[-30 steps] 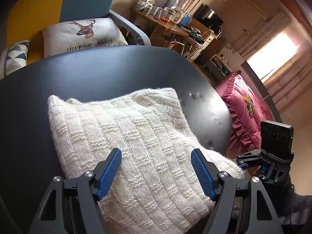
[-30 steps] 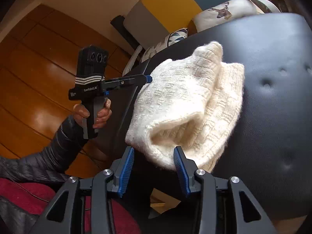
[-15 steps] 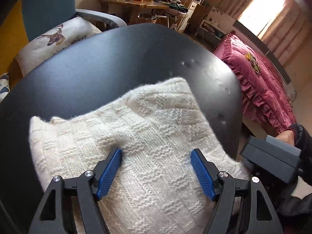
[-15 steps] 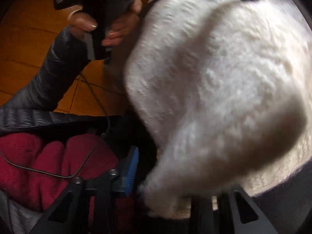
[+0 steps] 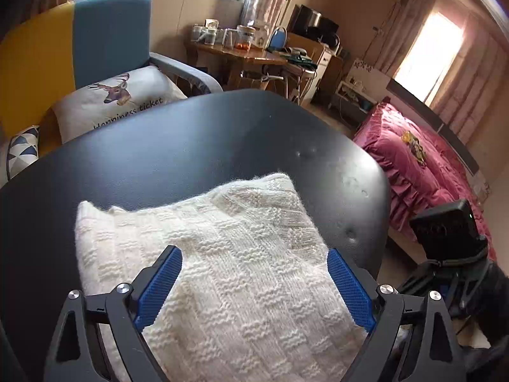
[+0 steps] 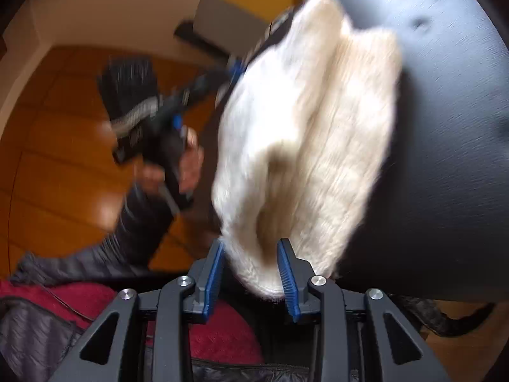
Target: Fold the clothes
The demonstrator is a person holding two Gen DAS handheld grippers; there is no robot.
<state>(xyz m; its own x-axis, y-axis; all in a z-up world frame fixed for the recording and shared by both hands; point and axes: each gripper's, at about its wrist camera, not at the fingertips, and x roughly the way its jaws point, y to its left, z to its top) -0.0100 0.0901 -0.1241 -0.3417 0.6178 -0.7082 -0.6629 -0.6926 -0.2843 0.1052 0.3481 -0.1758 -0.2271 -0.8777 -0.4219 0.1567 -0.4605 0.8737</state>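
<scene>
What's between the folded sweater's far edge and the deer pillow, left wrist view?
Only bare black tabletop lies between the cream knit sweater and the deer pillow; the left wrist view shows it.

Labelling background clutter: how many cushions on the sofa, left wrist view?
2. Deer-print cushion leaning on the sofa; triangle-pattern cushion at the far left, partly behind the black table. Others may be hidden behind the table.
</scene>
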